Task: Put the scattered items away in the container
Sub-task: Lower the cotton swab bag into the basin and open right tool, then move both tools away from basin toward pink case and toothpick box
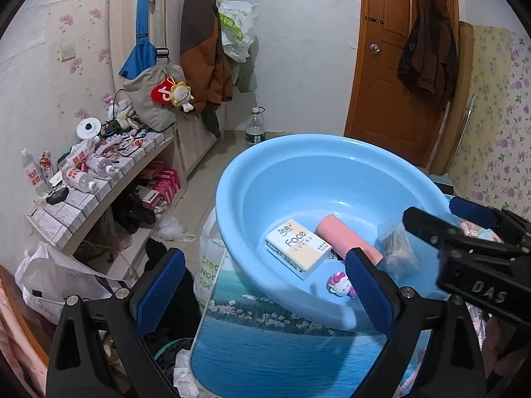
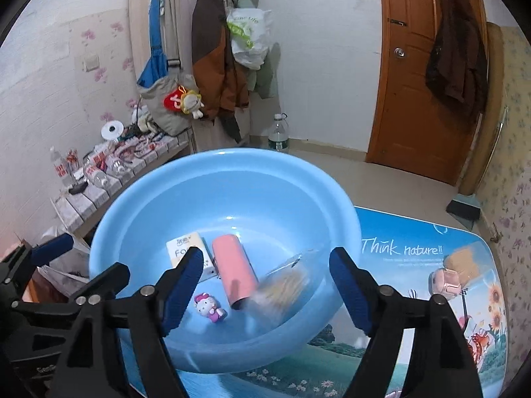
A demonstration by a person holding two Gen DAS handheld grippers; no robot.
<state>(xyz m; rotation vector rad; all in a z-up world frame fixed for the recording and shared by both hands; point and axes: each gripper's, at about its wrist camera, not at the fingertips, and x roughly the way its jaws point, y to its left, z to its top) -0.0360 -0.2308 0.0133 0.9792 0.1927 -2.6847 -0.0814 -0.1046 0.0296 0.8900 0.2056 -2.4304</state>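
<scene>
A light blue basin [image 2: 232, 156] sits on a table [image 2: 415, 232] with a printed landscape top. Inside lie a white tissue pack [image 2: 181, 248], a pink cylinder [image 2: 234, 268] and a small cat figure [image 2: 209, 306]. My right gripper [image 2: 265, 288] stands open over the basin. A clear bag of tan sticks [image 2: 285, 285], blurred, is between its fingers without touching the pads. My left gripper [image 1: 265, 285] is open at the basin's [image 1: 298, 165] near rim with nothing in it. A pink item [image 2: 444, 283] and a tan one [image 2: 461, 260] lie on the table to the right.
A tiled shelf [image 1: 99, 179] crowded with bottles and packets stands at the left, with plastic bags [image 1: 49, 282] on the floor below. A water bottle [image 1: 255, 127] stands by the far wall. Coats [image 1: 202, 49] hang there, beside a brown door [image 1: 391, 66].
</scene>
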